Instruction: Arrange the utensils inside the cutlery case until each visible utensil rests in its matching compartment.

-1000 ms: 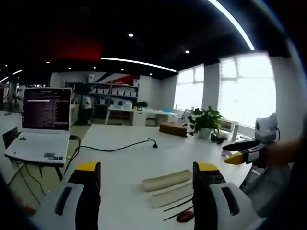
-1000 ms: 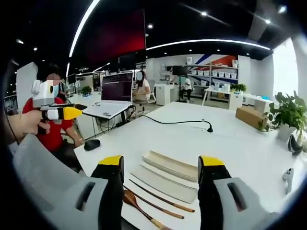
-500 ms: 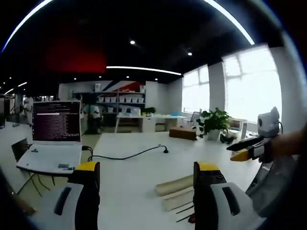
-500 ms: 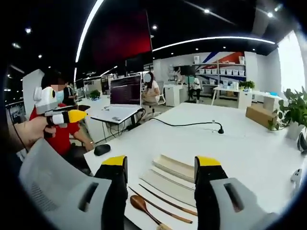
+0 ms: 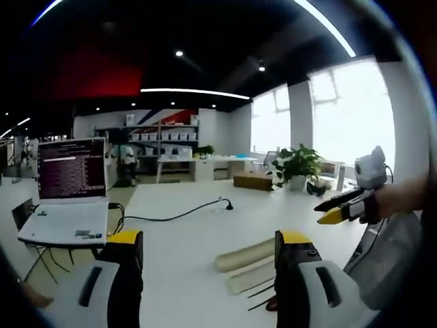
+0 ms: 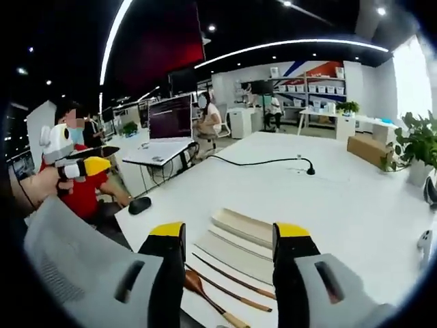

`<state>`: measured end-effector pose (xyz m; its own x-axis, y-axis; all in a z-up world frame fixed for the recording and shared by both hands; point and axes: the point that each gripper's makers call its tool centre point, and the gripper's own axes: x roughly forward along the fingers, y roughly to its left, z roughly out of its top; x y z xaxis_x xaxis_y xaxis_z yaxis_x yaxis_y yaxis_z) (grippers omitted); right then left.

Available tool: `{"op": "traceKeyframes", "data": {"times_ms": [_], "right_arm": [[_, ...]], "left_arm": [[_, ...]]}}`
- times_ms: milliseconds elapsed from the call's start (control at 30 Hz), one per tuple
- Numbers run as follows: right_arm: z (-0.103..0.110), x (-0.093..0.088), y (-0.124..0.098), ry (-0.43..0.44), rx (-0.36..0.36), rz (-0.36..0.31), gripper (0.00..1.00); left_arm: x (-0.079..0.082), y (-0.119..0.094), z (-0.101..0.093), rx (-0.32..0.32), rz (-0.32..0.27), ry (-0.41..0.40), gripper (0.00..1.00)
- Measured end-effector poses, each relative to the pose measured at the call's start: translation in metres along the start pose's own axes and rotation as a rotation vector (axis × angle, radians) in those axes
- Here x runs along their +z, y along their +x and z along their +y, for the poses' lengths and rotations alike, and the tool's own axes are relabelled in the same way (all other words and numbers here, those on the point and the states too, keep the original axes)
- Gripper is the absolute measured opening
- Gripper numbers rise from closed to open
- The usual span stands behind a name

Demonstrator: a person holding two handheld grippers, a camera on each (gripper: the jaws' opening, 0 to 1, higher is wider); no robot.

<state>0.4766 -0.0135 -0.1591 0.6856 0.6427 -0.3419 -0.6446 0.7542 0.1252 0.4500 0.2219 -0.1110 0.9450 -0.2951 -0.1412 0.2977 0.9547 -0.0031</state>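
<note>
Well back on the broad white bench (image 6: 355, 205) sit an open white laptop (image 5: 68, 198), a black cable (image 6: 263, 162), a brown cardboard box (image 6: 367, 150) and a potted green plant (image 5: 295, 167), none of them among the utensils. A black computer mouse (image 6: 140, 205) lies by the bench's left edge, where a person in a red top (image 6: 83, 195) sits.

The beige cutlery case (image 6: 235, 239) lies unrolled at the near edge, one end still rolled; what it holds cannot be made out. Just beside it, on bare bench, lie two dark wooden chopsticks (image 6: 232, 283) and a wooden spoon (image 6: 205, 297), partly hidden by the jaws.

The left gripper (image 5: 201, 273) and right gripper (image 6: 229, 263) both hover above the bench, jaws wide apart and empty.
</note>
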Motion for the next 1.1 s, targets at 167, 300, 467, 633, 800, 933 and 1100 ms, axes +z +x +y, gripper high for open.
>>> {"op": "traceKeyframes", "data": {"times_ms": [167, 300, 467, 633, 800, 933, 1100], "right_arm": [[0.000, 0.001, 0.003, -0.050, -0.013, 0.016, 0.52], [0.000, -0.004, 0.001, -0.058, -0.012, 0.022, 0.53], [0.005, -0.022, 0.001, -0.068, -0.006, 0.079, 0.53], [0.009, -0.021, 0.004, -0.088, 0.022, 0.087, 0.50], [0.006, -0.018, 0.000, -0.109, 0.003, 0.093, 0.51], [-0.003, -0.010, -0.007, -0.134, 0.010, 0.101, 0.49], [-0.018, -0.012, -0.014, -0.187, 0.025, 0.147, 0.53]], "left_arm": [[-0.001, -0.001, 0.001, 0.004, 0.002, -0.015, 0.81], [-0.002, -0.001, -0.001, 0.004, 0.008, 0.000, 0.80], [-0.004, -0.002, -0.002, -0.002, 0.011, 0.001, 0.80], [-0.006, -0.009, 0.006, 0.019, 0.004, -0.022, 0.79], [-0.002, -0.007, 0.006, 0.021, -0.010, -0.036, 0.79], [0.000, -0.006, 0.005, 0.015, -0.013, -0.028, 0.79], [0.006, -0.008, 0.010, 0.028, -0.044, -0.036, 0.79]]}}
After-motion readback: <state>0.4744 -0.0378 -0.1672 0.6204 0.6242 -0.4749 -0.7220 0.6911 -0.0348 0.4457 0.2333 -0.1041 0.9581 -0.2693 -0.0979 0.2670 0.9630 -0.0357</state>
